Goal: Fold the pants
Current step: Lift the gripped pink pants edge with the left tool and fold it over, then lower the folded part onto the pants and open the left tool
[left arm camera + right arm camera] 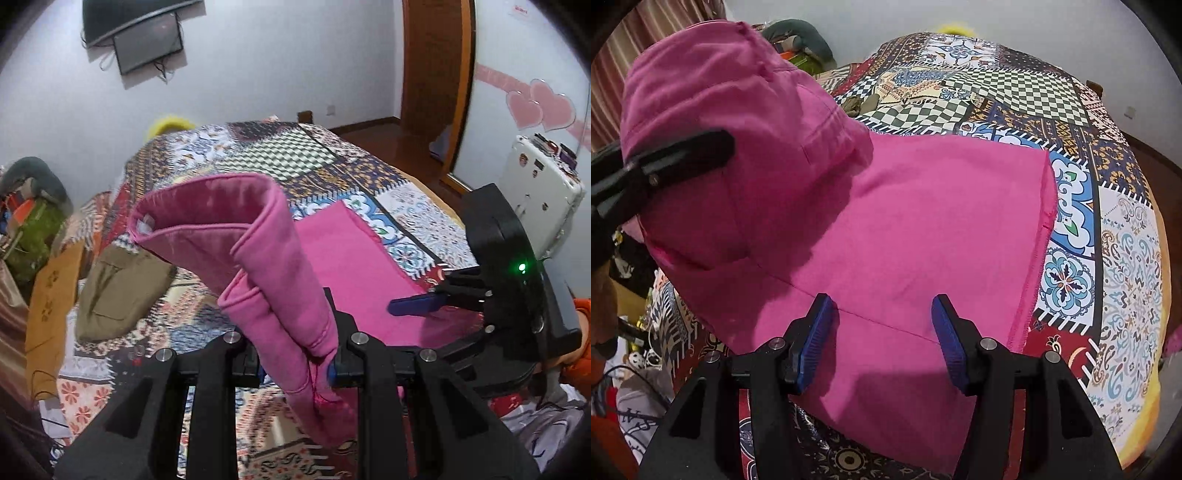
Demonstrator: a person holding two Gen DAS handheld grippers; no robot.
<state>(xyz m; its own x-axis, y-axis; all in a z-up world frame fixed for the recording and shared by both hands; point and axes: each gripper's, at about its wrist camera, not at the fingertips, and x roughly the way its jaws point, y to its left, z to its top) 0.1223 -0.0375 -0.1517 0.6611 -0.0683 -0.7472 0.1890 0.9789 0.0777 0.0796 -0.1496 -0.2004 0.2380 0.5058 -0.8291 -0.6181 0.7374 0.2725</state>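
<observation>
Pink pants (905, 221) lie partly flat on the patchwork bedspread (1071, 110). One end of the pants (258, 240) is lifted and curled over, waistband uppermost. My left gripper (295, 354) is shut on this bunched fabric, which hangs down between its fingers. Seen from the right wrist, the left gripper (665, 158) holds the raised fold at the upper left. My right gripper (882, 321) hovers open just over the flat part near the bed's front edge, blue pads (820, 332) apart with nothing clamped. One of the right gripper's blue fingertips (413, 306) also shows in the left wrist view, over the flat cloth.
An olive garment (118, 291) lies on the bed to the left. A heap of clothes and bags (33, 221) fills the left corner. A white case (539, 192) stands at the right, by a mirrored wardrobe door (524, 92). A dark screen (147, 40) hangs on the far wall.
</observation>
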